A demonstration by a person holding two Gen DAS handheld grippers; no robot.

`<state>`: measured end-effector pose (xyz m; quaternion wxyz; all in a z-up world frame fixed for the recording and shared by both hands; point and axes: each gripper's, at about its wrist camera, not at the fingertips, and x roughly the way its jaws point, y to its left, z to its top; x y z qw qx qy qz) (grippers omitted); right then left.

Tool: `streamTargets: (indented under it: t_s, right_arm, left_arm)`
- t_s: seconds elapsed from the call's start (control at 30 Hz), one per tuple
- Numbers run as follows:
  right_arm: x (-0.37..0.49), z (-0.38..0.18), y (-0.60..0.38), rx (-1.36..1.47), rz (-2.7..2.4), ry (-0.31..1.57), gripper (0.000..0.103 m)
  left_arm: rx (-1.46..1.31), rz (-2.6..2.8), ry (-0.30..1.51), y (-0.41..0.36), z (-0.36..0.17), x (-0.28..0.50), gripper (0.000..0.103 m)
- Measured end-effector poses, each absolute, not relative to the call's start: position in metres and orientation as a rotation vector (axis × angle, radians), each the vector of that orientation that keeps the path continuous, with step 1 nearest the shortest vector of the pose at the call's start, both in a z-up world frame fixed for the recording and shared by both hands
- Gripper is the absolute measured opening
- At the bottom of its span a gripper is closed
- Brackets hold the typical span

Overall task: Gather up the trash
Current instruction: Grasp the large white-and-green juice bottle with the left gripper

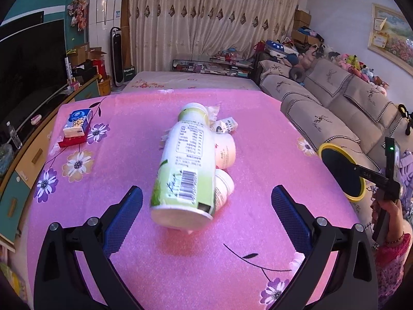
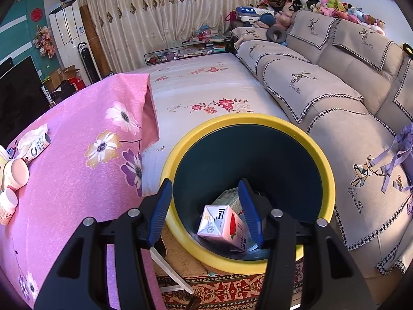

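A white and green bottle [image 1: 184, 166] lies on the pink flowered tablecloth [image 1: 134, 155], base toward me. Two small white cups [image 1: 225, 152] and a crumpled carton with tissue [image 1: 224, 124] lie beside it. My left gripper [image 1: 206, 206] is open, its blue pads either side of the bottle's base, not touching. My right gripper [image 2: 206, 206] is open and empty above the yellow-rimmed dark bin [image 2: 327, 170]. A pink strawberry milk carton [image 2: 224, 226] and another carton [image 2: 228, 197] lie inside the bin. The cups [image 2: 14, 173] show at the right wrist view's left edge.
A tissue pack on a red box [image 1: 76, 126] sits at the table's far left. A beige sofa [image 2: 335, 82] runs along the right, a low flowered bed [image 2: 206, 85] lies beyond the table. A TV and cabinet [image 1: 28, 82] stand left. The bin [image 1: 343, 170] stands off the table's right edge.
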<state>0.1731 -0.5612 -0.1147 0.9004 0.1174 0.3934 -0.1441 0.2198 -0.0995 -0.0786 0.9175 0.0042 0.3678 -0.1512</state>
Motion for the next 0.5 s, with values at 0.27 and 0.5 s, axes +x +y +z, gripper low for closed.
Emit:
streamTargets:
  t_s: [0.27,0.5]
  right_arm:
    - [0.174,-0.118,-0.558,0.246,-0.289,0.821,0.051]
    - [0.175,-0.121,-0.555,0.25,-0.278,0.823,0.051]
  left_arm:
    - [0.04,-0.263,0.774,-0.101,-0.096,0.243,0.09]
    - [0.067,-0.241,0.763,-0.101,-0.11,0.244,0.072]
